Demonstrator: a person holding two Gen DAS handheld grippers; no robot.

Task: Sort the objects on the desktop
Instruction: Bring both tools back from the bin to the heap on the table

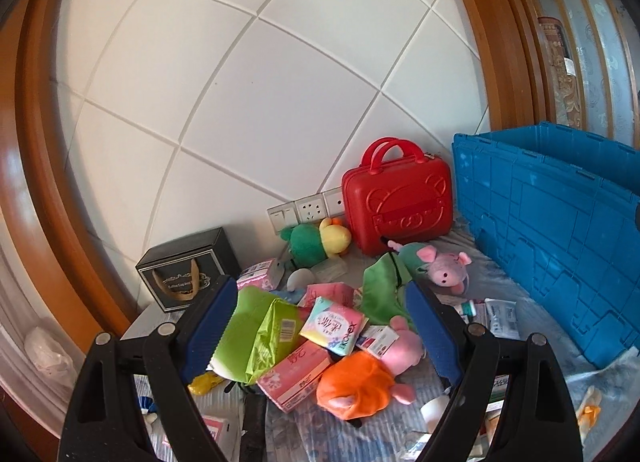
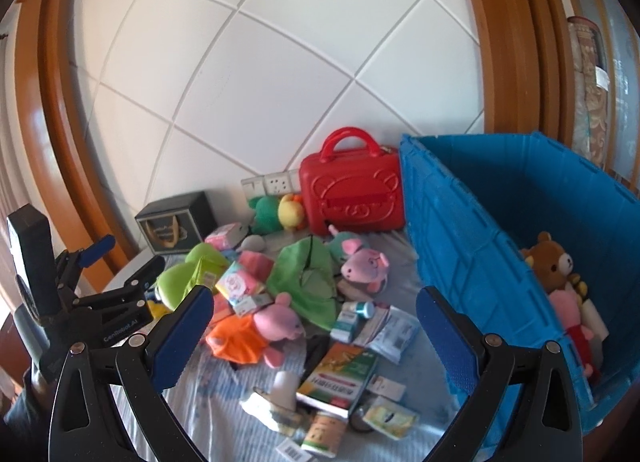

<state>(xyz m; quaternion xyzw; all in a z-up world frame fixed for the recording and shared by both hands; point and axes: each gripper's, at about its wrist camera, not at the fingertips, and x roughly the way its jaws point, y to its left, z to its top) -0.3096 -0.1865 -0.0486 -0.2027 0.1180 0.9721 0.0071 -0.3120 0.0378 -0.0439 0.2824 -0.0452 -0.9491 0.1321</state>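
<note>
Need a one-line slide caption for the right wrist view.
Open right claw above a pile of plush toys and boxes beside the blue crate, brown bear already inside.

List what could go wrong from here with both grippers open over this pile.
The pig in orange lies partly under packets, so lifting it may scatter the pink box. The left gripper spans several overlapping items and may pinch the green packet too. The blue crate's wall could block the right gripper.

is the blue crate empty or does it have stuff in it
Not empty: the blue crate holds a brown teddy bear and a pink plush.
</note>
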